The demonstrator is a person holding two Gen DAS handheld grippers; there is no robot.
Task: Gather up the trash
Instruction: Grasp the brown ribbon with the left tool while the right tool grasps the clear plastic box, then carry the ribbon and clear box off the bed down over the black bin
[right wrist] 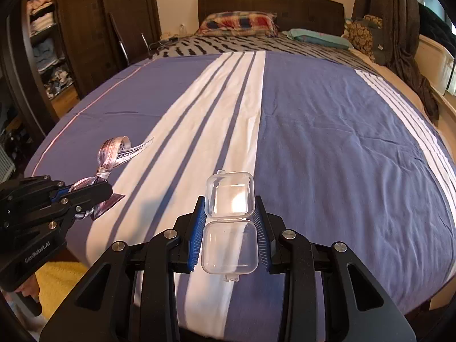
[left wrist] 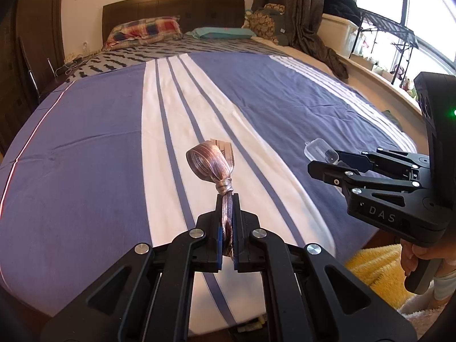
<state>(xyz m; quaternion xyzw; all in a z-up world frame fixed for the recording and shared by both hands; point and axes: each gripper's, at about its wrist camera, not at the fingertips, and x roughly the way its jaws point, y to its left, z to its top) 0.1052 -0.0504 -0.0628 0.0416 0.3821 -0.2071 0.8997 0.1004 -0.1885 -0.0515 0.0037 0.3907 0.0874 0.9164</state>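
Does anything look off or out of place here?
Only the clear box in the right gripper: it hangs open, lid hinged back. The left gripper pinches a knotted ribbon. Nothing spilled on the bed.

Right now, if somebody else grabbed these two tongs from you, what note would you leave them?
Left tongs: shut on the knotted ribbon, lifted off the bed.
Right tongs: shut on the clear plastic box, its lid hanging open, also off the bed.
Done: both bits of trash are picked up.
Left: drop them in a bin. None shows in either view, so find one first.
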